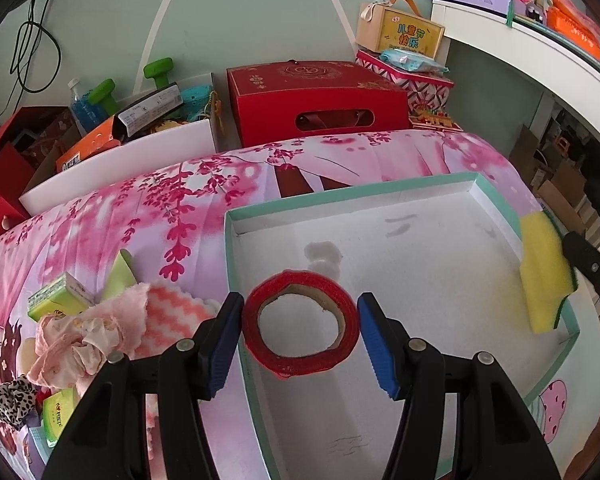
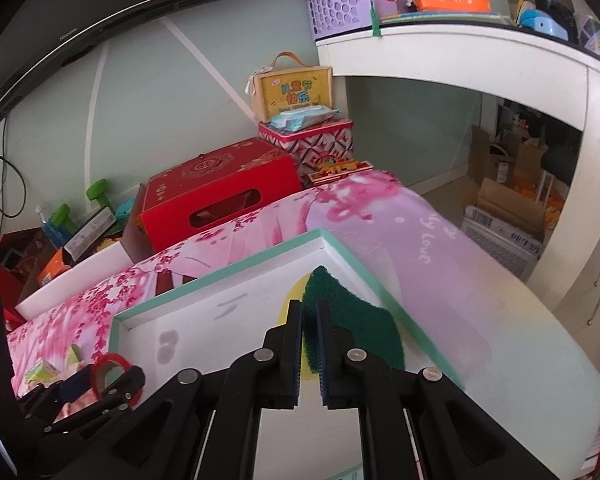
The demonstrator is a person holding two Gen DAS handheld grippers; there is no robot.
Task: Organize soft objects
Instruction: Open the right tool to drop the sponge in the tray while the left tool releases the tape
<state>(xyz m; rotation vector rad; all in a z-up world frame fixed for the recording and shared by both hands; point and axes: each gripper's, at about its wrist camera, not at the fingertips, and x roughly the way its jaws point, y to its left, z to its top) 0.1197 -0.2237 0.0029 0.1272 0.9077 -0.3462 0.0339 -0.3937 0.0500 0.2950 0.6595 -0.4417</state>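
Sponge [image 2: 352, 320], yellow with a green scrubbing face, was pinched in the right gripper [image 2: 309, 344] over the tray's [image 1: 400, 188] right rim. The left gripper [image 1: 300, 336] stood spread around a red tape roll [image 1: 300, 322] above the tray's left edge.

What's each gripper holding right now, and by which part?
Right gripper pinches the sponge across its thickness at the near edge. Left gripper brackets the red ribbon roll, fingers open, not touching.

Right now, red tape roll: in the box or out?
In, barely. The red tape roll lies flat on the box's white floor by its left wall, between the open left jaws, untouched.
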